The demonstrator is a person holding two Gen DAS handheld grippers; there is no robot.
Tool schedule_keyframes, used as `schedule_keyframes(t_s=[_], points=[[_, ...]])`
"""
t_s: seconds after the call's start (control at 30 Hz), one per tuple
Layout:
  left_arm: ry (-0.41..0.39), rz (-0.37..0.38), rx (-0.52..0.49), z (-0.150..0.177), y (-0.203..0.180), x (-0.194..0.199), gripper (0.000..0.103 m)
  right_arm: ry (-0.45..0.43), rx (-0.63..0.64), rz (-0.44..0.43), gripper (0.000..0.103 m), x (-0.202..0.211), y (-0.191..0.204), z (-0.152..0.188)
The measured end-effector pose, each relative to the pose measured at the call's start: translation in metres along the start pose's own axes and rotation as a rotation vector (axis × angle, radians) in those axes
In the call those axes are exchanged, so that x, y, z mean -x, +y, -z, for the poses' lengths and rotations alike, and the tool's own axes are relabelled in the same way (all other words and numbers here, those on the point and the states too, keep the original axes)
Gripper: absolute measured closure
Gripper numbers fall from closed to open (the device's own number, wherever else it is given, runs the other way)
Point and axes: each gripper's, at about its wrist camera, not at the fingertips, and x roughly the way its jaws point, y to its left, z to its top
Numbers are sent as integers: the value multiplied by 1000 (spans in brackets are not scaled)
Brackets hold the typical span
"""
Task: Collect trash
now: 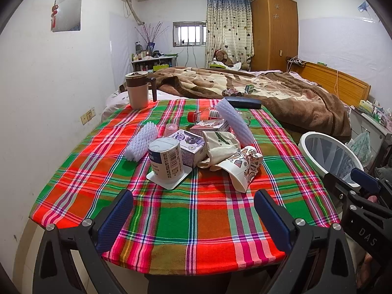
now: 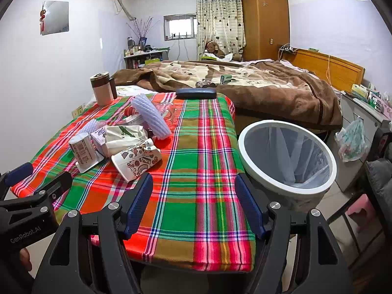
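Observation:
A heap of trash lies mid-table on the plaid cloth (image 1: 196, 210): a yogurt tub (image 1: 166, 159) upside down on its lid, a crushed patterned paper cup (image 1: 245, 169) (image 2: 136, 160), a crumpled paper bag (image 1: 220, 144), a small purple carton (image 1: 191, 147), two white foam nets (image 1: 142, 142) (image 1: 235, 122) and a red-capped bottle (image 1: 198, 116). My left gripper (image 1: 193, 220) stands open over the table's near edge, short of the heap. Open as well, the right gripper (image 2: 193, 203) hovers over the near right corner. A white-rimmed bin (image 2: 286, 154) (image 1: 330, 156) lined with a bag stands to the table's right.
A lidded mug (image 1: 139, 89) and a dark case (image 1: 242, 103) sit at the table's far edge. Behind it is a bed with a brown blanket (image 1: 281, 93). A wardrobe (image 1: 274, 29), a plastic bag (image 2: 352, 139) and a pink stool (image 2: 360, 210) lie rightward.

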Motion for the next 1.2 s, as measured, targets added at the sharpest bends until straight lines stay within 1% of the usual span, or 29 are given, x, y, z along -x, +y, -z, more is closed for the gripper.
schedule_keyframes(t_s=[0.23, 0.3, 0.43, 0.53, 0.6, 0.67, 0.7, 0.77, 0.9, 1.0, 1.1, 1.2], points=[[11, 1, -4, -2, 6, -7, 3, 6, 7, -10, 32, -7, 4, -1], [26, 22, -6, -3, 15, -15, 3, 8, 8, -45, 32, -15, 5, -3], [54, 42, 27, -3, 40, -31, 3, 53, 12, -113, 32, -37, 16, -3], [69, 19, 44, -6, 62, -43, 3, 69, 36, -185, 32, -52, 31, -4], [69, 1, 48, -8, 75, -49, 3, 97, 60, -210, 32, -61, 43, -3], [74, -15, 49, -10, 84, -53, 3, 105, 71, -241, 32, -67, 53, -2], [73, -21, 49, -11, 90, -57, 3, 108, 76, -243, 32, -69, 58, -2], [83, -17, 53, -12, 98, -62, 3, 116, 87, -216, 32, -74, 65, -2], [99, 35, 75, -14, 106, -72, 3, 156, 139, -150, 32, -87, 77, -3], [109, 60, 81, -14, 108, -79, 3, 179, 175, -112, 32, -91, 83, -1], [124, 87, 85, -15, 106, -86, 3, 189, 190, -62, 32, -95, 84, -1], [135, 112, 82, -18, 103, -92, 3, 200, 175, -42, 32, -96, 78, -2]])
